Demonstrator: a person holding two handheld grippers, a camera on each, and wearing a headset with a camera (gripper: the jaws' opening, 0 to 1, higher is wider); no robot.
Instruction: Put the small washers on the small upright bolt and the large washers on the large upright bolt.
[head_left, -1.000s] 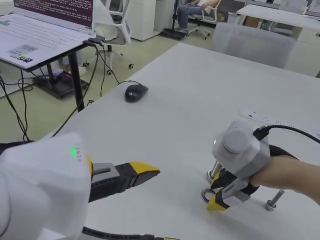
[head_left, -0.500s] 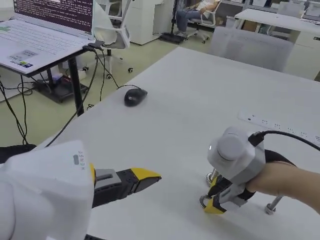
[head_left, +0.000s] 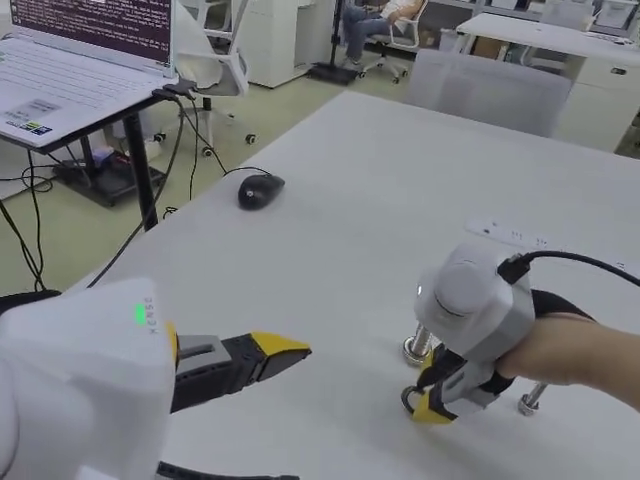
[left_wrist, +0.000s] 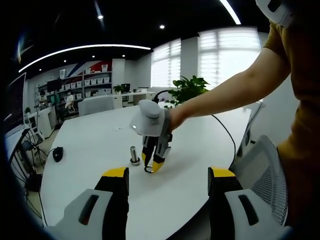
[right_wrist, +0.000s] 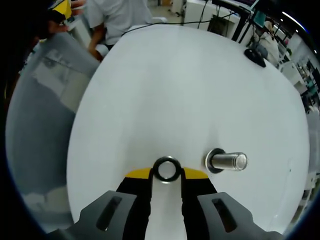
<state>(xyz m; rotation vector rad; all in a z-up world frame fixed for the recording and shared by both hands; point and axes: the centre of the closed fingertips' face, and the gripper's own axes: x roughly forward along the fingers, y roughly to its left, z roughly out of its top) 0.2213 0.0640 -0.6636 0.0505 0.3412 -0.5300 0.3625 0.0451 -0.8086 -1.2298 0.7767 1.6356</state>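
Dark ring washer (right_wrist: 156, 170) beside bolt (right_wrist: 227, 161)

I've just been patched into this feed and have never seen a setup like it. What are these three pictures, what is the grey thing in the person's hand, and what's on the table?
There is no robot arm here. A person holds a hand-held gripper in each hand and wears a camera on the head. The head view looks down at the white table. The two round pictures come from cameras that ride on the grippers, each looking along its own yellow-tipped jaws.

The right hand-held gripper is shut on a ring-shaped washer, low over the table beside the large upright bolt. The small bolt stands just past the person's hand. The left hand-held gripper is open and holds nothing. A mouse and a power strip also lie on the table.
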